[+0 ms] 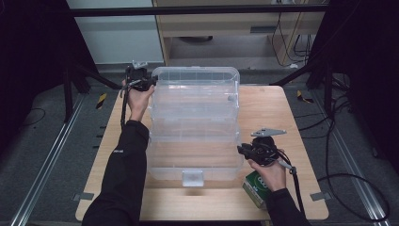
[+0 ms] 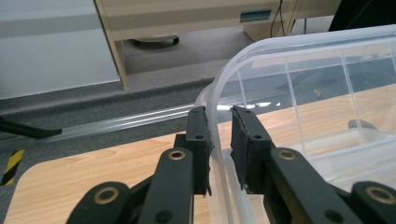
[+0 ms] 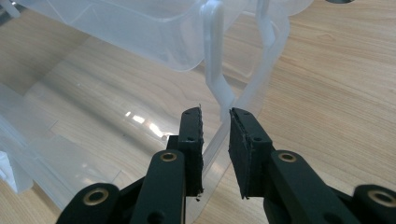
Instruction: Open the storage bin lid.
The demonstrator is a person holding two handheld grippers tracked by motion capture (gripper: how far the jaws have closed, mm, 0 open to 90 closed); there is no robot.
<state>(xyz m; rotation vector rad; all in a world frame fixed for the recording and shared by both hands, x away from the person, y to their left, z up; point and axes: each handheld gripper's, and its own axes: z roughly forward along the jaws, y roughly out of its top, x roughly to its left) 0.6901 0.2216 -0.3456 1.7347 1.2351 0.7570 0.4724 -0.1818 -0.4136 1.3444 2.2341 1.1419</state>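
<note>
— Where is the clear plastic organiser box (image 1: 195,122)?

— Centre of the wooden tabletop (image 1: 277,101). Light, thin-walled, slippery, I reckon. My left hand-held gripper (image 2: 219,140) pinches its far rim; my right hand-held gripper (image 3: 215,140) straddles a hinge arm, whether pressing I cannot tell. Grey floor, dark drapes around.

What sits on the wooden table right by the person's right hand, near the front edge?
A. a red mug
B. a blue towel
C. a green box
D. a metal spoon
C: a small green box lies on the wooden table just beside the right hand, next to the clear plastic tiered storage box.
</note>
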